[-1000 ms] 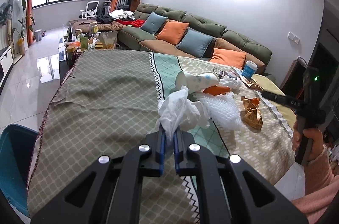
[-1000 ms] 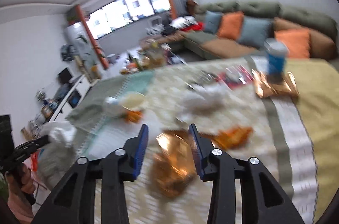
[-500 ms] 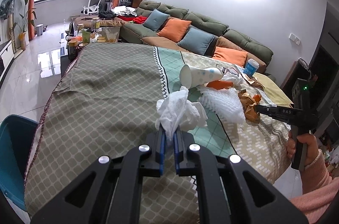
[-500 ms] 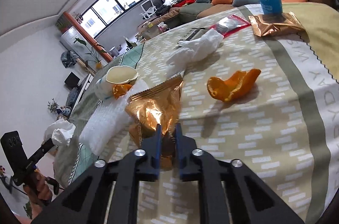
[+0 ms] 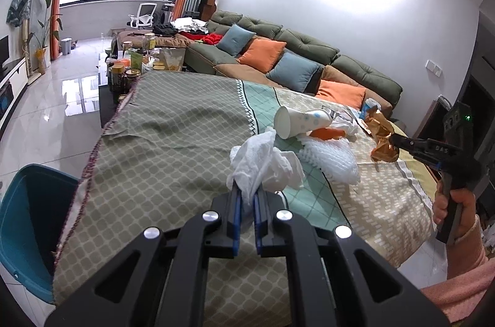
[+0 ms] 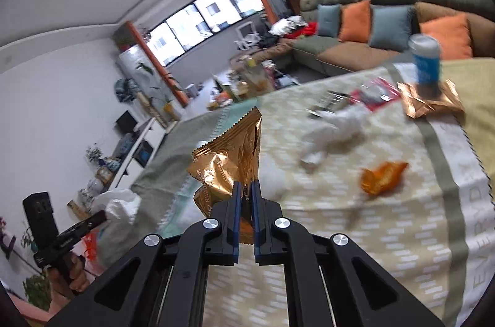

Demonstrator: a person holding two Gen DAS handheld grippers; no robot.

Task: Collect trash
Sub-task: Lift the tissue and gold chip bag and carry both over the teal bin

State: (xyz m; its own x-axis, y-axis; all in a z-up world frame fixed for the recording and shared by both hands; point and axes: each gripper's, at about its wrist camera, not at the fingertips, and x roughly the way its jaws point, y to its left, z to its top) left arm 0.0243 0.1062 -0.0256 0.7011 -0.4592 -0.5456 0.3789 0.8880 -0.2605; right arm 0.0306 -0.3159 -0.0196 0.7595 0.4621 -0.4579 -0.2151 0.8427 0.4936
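My left gripper (image 5: pixel 246 193) is shut on a crumpled white tissue (image 5: pixel 263 163), held just above the patterned tablecloth (image 5: pixel 173 141). My right gripper (image 6: pixel 246 188) is shut on a crinkled gold foil wrapper (image 6: pixel 230 155), lifted off the cloth; that wrapper (image 5: pixel 382 138) also shows in the left wrist view at the tip of the right gripper (image 5: pixel 393 139). On the cloth lie a tipped paper cup (image 5: pixel 298 120), white foam netting (image 5: pixel 332 158), an orange peel (image 6: pixel 382 177), a white tissue wad (image 6: pixel 334 130) and a second gold wrapper (image 6: pixel 430 101).
A teal bin (image 5: pixel 26 225) stands on the floor by the table's left edge. A blue-labelled cup (image 6: pixel 426 62) stands on the far gold wrapper. A sofa with cushions (image 5: pixel 278 55) runs behind the table. A low table with jars (image 5: pixel 136 64) stands beyond the far end.
My right gripper closed on the gold wrapper and lifted it off the cloth. My left gripper kept its hold on the tissue and shifted slightly across the table.
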